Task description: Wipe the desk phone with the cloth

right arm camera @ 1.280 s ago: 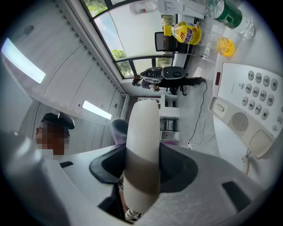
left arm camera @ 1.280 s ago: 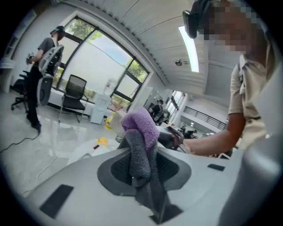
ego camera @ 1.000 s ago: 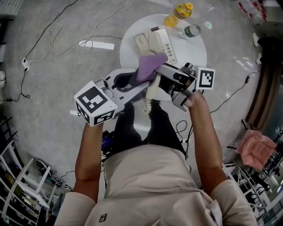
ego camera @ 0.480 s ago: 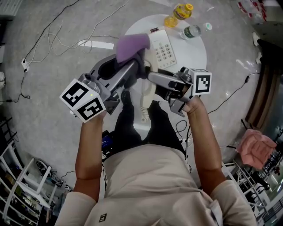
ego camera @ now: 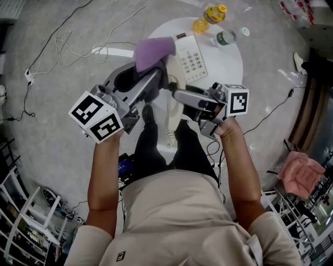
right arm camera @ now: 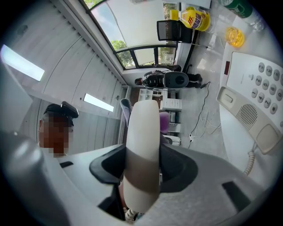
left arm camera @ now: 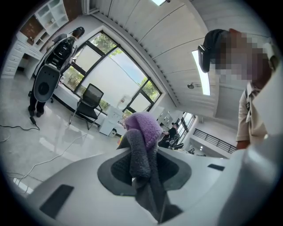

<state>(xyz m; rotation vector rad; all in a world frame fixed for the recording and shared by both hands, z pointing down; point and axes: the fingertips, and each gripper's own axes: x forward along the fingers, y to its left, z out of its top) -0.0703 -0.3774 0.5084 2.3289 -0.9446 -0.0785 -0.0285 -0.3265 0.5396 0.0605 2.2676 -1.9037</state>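
Cloth clamped in the left tool, handset clamped in the right.
Head view: the yellow bottle [ego camera: 210, 14] has a label too small to read (each tool's cube shows only black-and-white squares). Since a second ago the left tool [ego camera: 157, 72] has swung its purple cloth [ego camera: 152, 51] away from the handset [ego camera: 171, 117], toward 11 o'clock. The phone base [ego camera: 192, 54] lies on the white tabletop [ego camera: 231, 65], at 1 o'clock from the right tool [ego camera: 174, 94]. Left gripper view: the jaws pinch the cloth [left arm camera: 143, 132], which bulges past the tips at 12 o'clock. Right gripper view: the jaws grip the white handset [right arm camera: 142, 150]; the bottle's red print is unreadable, and the base is at 3 o'clock.
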